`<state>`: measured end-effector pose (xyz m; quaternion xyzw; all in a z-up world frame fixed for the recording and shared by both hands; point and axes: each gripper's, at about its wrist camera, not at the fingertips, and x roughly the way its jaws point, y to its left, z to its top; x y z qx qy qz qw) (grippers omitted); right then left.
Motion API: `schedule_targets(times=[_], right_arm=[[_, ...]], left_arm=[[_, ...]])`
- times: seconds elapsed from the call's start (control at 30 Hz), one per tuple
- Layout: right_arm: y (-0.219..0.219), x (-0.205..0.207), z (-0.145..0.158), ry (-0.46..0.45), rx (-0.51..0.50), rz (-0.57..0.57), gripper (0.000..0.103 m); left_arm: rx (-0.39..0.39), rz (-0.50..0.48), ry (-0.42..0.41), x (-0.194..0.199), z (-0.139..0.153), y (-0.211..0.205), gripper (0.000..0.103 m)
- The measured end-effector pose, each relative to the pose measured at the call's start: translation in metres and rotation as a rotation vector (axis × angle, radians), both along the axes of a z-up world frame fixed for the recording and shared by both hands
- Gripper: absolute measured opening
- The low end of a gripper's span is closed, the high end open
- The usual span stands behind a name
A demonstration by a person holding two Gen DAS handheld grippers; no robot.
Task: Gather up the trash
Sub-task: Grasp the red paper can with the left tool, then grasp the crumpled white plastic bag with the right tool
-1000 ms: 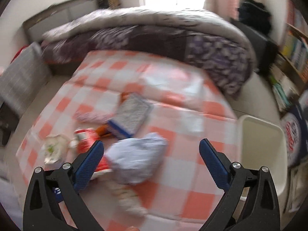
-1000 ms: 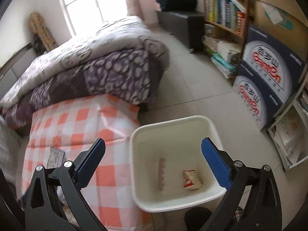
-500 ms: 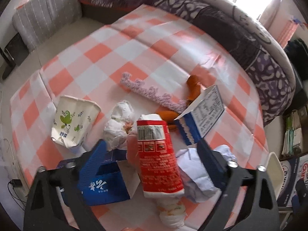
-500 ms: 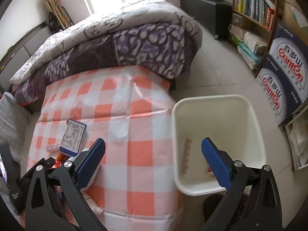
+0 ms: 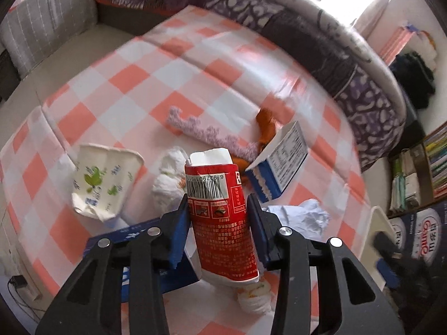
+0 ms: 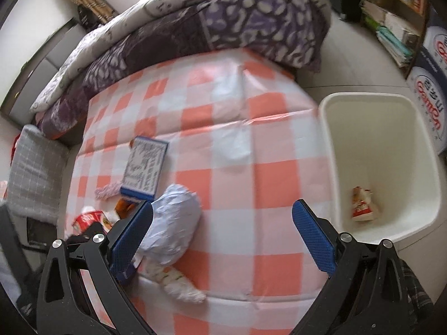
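Observation:
Trash lies on an orange-checked cloth [image 5: 173, 64]. My left gripper [image 5: 217, 199] is closing, its blue pads against both sides of a red packet [image 5: 220, 223] with a barcode. Around it lie a crushed paper cup [image 5: 103, 178], tissue wads [image 5: 170, 178], a blue-and-white box [image 5: 282, 164], a lilac fuzzy strip [image 5: 206, 134], orange peel [image 5: 265, 122] and crumpled paper [image 5: 304, 217]. My right gripper [image 6: 222, 203] hangs open over the cloth, its left finger beside the crumpled paper [image 6: 173, 220]. A white bin [image 6: 363, 95] at the right holds a small wrapper [image 6: 361, 206].
A purple and white quilt [image 6: 223, 19] is heaped at the far end of the cloth. A grey cushion [image 6: 33, 167] lies at the left. Bookshelves [image 5: 427, 167] and printed cartons [image 6: 430, 83] stand beyond the bin. A blue carton [image 5: 134, 240] lies under my left fingers.
My left gripper swung over the trash pile and its jaws narrowed from wide open onto the red packet. My right gripper moved from above the bin to over the cloth by the crumpled paper.

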<state>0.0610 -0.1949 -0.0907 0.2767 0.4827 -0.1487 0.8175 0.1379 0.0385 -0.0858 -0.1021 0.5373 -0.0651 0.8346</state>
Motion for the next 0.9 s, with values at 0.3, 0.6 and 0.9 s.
schedule_targets(times=[0.3,0.6,0.9], right_arm=[[0.045,0.028,-0.031,0.064,0.045,0.037,0.096],[0.075,0.049,-0.055,0.088,0.039,0.121,0.078],[0.08,0.046,-0.034,0.004,-0.028,0.175,0.048]], left_arm=[[0.045,0.048,-0.202,-0.013,0.052,0.035,0.04],[0.066,0.067,-0.196,-0.011,0.048,0.055,0.041],[0.119,0.064,-0.217,-0.015,0.046,0.057,0.041]])
